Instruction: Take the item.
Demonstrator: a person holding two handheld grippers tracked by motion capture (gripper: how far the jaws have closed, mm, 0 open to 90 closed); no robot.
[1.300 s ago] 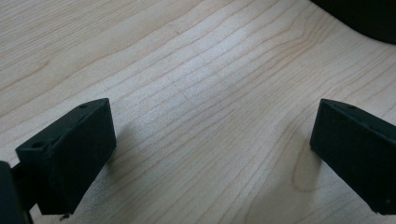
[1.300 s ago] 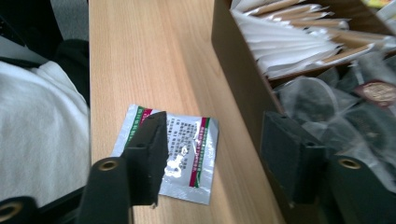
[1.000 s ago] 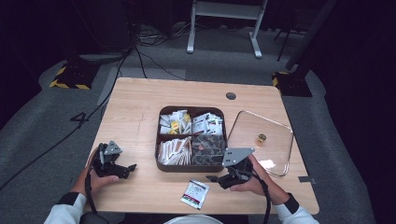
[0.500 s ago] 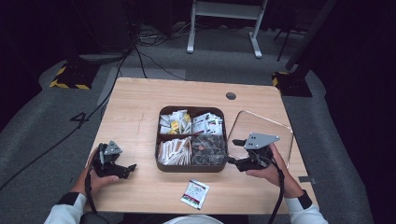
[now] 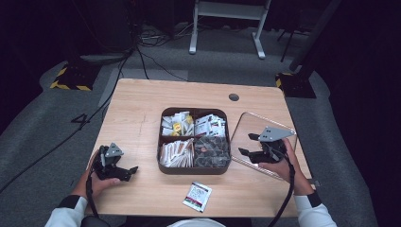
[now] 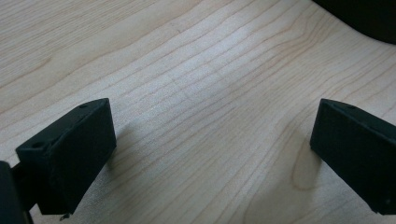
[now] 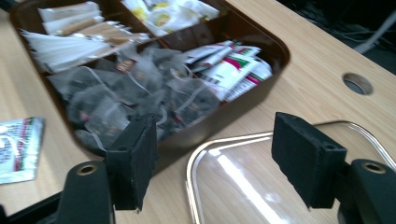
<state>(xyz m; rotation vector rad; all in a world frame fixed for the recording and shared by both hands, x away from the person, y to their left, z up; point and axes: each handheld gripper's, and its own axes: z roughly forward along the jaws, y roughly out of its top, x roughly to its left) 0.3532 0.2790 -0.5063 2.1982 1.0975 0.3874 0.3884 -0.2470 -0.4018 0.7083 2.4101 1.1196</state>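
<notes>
Right claw (image 5: 247,144) spread wide and empty, hovering over the near-left edge of the clear lid (image 5: 250,125), jaws pointing toward the brown box (image 5: 194,169). In the right gripper view the lid's metal-edged rim (image 7: 219,142) curves directly beneath and between the jaws, with the box wall just ahead of them. The lid lies flat on the surface (image 5: 137,109), right of the box and close beside it; whether the two touch I cannot tell. Judged handling: a thin, rigid, glossy pane, light but slick; the flat face offers nothing to bite on, so the grip belongs on the rim, one jaw under and one over, after tipping the edge up. Likely to skid on the wood if pushed rather than pinched. The box holds four compartments of packets; dark mesh tea bags (image 7: 126,100) fill the one nearest this claw, soft and easily snagged if the jaws dip in. A loose sachet (image 5: 197,196) lies on the surface well to the claw's left, in front of the box. Left claw (image 5: 133,170) released, jaws apart over bare wood, resting low at the far side of the box from the lid.
</notes>
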